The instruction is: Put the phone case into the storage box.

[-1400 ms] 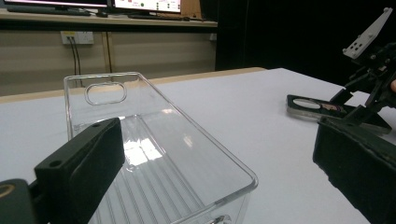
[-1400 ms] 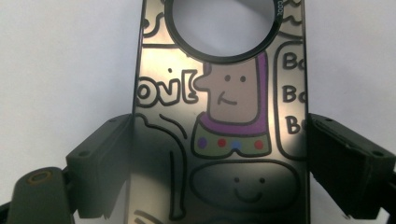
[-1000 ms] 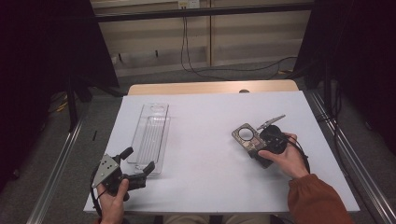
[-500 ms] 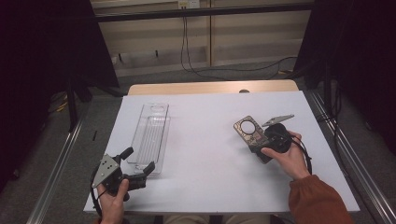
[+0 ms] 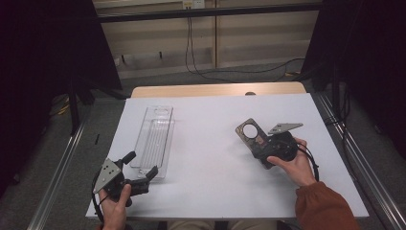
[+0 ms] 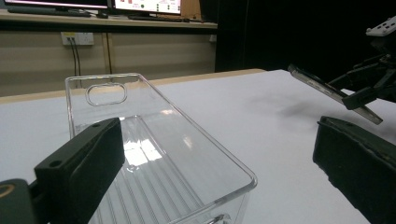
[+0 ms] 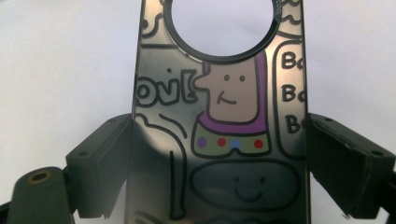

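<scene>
Card (image 7: 219,116) with the cartoon print and a round hole hangs above the white bench (image 5: 210,191), right of the clear tray (image 5: 155,139). It can slip or tilt, because the right gripper (image 5: 261,139) clamps only its two thin edges, jaws wide apart. The left gripper (image 5: 141,165) rests near the tray's near end, jaws apart and empty.

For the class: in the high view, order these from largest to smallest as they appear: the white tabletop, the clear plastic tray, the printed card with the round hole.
1. White tabletop
2. Clear plastic tray
3. Printed card, held raised in the right gripper, so it sits nearer the camera and looks slightly enlarged.
</scene>
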`<action>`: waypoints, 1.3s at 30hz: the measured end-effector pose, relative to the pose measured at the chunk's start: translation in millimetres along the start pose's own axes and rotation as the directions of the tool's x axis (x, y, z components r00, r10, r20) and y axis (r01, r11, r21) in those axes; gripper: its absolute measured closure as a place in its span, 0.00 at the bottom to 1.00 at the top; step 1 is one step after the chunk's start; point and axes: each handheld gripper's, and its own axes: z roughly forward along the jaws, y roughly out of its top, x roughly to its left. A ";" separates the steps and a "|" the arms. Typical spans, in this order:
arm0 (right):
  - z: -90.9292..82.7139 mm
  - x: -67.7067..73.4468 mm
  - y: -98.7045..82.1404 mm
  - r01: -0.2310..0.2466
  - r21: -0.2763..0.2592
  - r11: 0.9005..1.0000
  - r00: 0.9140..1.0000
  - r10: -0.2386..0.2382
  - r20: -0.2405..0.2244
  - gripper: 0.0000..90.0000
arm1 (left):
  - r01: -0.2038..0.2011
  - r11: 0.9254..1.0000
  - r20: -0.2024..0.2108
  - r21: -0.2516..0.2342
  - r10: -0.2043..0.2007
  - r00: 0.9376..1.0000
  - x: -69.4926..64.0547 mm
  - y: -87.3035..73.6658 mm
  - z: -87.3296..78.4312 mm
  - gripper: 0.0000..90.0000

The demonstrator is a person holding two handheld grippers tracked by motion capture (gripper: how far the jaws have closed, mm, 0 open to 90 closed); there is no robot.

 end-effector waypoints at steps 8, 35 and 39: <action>-8.1 1.6 -7.1 0.014 -0.113 0.993 1.000 -0.016 -0.019 0.14 | -0.008 1.000 0.001 0.006 0.008 1.000 -0.4 0.4 -0.4 0.02; -24.3 30.4 -30.4 -0.002 -0.351 0.936 0.985 -0.058 -0.161 0.14 | 0.000 1.000 0.073 0.011 -0.001 0.997 -6.6 3.8 6.7 0.03; -26.1 35.1 -32.0 0.000 -0.382 0.924 0.974 -0.087 -0.210 0.14 | -0.013 0.999 0.107 0.040 0.008 0.994 -7.9 4.7 10.0 0.03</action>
